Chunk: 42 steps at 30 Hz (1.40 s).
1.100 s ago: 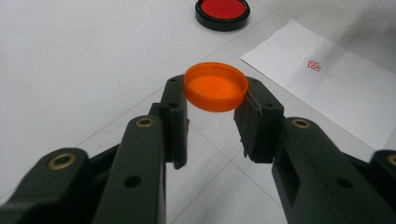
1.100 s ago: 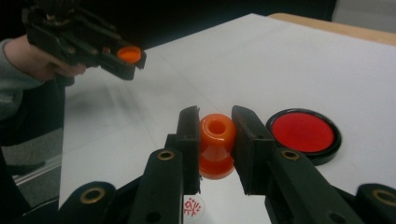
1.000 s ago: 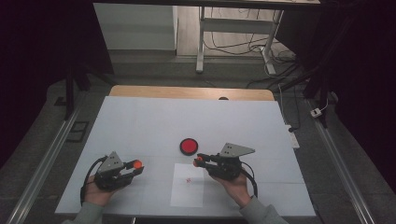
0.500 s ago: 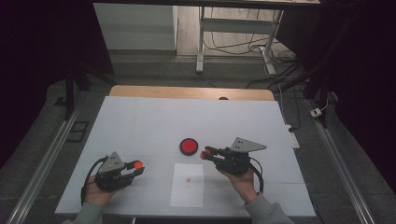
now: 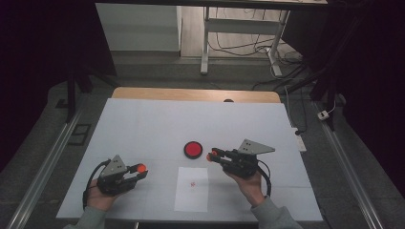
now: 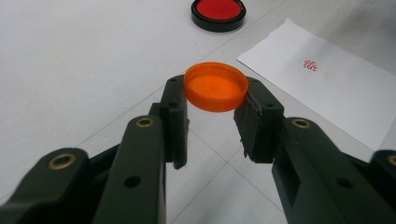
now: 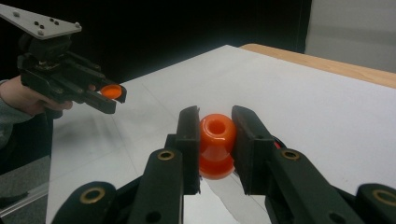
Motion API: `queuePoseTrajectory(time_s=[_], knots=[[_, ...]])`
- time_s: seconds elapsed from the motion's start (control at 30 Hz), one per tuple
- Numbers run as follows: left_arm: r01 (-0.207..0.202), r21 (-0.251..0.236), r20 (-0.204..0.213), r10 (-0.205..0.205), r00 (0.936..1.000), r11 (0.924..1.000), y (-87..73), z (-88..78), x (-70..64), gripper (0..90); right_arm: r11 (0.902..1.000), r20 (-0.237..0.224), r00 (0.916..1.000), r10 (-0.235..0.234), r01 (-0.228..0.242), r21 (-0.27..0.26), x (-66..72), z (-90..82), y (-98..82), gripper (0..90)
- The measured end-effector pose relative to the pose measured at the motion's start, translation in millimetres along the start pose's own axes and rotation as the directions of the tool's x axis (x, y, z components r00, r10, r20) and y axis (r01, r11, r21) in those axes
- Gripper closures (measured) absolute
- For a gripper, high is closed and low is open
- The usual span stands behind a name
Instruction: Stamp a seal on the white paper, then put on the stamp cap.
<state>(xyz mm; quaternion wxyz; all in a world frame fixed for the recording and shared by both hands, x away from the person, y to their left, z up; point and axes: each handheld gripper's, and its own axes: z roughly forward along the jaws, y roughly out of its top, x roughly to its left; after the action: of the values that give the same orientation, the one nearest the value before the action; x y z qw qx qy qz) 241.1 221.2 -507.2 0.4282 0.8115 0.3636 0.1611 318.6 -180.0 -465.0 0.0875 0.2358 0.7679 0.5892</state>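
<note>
My left gripper (image 5: 141,168) rests near the table's front left, shut on a flat orange cap (image 6: 215,87) gripped by its rim. My right gripper (image 5: 210,156) hovers just right of the red ink pad (image 5: 193,149), shut on an orange stamp (image 7: 215,140) squeezed between the pads. A white sheet of paper (image 5: 192,195) lies between the hands with a small red stamp mark (image 5: 193,183) on it. In the right gripper view, the left gripper (image 7: 112,95) with its cap (image 7: 112,90) sits at the far left. The ink pad (image 6: 218,11) and the paper (image 6: 336,98) lie beyond the left jaws.
The white table top (image 5: 157,124) stretches beyond the ink pad to a wooden strip (image 5: 191,94) at its far edge. Metal rails (image 5: 43,171) run along both sides. A desk frame and cables (image 5: 248,43) stand on the floor behind.
My right gripper has drifted a little to the right and away from the paper's top edge, still holding the stamp. The left gripper has not moved.
</note>
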Motion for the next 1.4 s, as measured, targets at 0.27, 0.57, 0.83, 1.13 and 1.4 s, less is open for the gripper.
queuePoseTrajectory(time_s=[0.27, 0.57, 0.83, 1.13, 1.4], knots=[[-0.016, -0.008, 0.006, 0.016, 0.9999, 0.9998, 2.4, 0.8, -1.7, 65.3, 1.0000, 0.003, 1.0000, 0.003, -0.003, 0.000, -0.8, -0.1, -0.1, 73.3], [-0.022, -0.011, 0.009, 0.022, 0.9997, 0.9997, 5.3, 2.1, -3.4, 65.3, 1.0000, 0.002, 1.0000, 0.005, -0.005, -0.002, -0.7, -0.6, 0.1, 73.2], [-0.026, -0.010, 0.011, 0.026, 0.9996, 0.9996, 6.9, 3.2, -4.5, 65.3, 1.0000, 0.002, 1.0000, 0.002, -0.002, -0.001, -0.5, -0.2, 0.0, 73.2], [-0.029, -0.013, 0.014, 0.029, 0.9995, 0.9995, 8.7, 4.2, -5.8, 65.3, 1.0000, 0.001, 1.0000, 0.002, -0.002, -0.002, -0.4, -0.1, 0.0, 73.2], [-0.039, -0.014, 0.021, 0.040, 0.9990, 0.9991, 13.5, 7.8, -8.2, 65.3, 1.0000, 0.000, 1.0000, 0.002, -0.002, -0.001, -0.5, 0.1, -0.1, 73.2]])
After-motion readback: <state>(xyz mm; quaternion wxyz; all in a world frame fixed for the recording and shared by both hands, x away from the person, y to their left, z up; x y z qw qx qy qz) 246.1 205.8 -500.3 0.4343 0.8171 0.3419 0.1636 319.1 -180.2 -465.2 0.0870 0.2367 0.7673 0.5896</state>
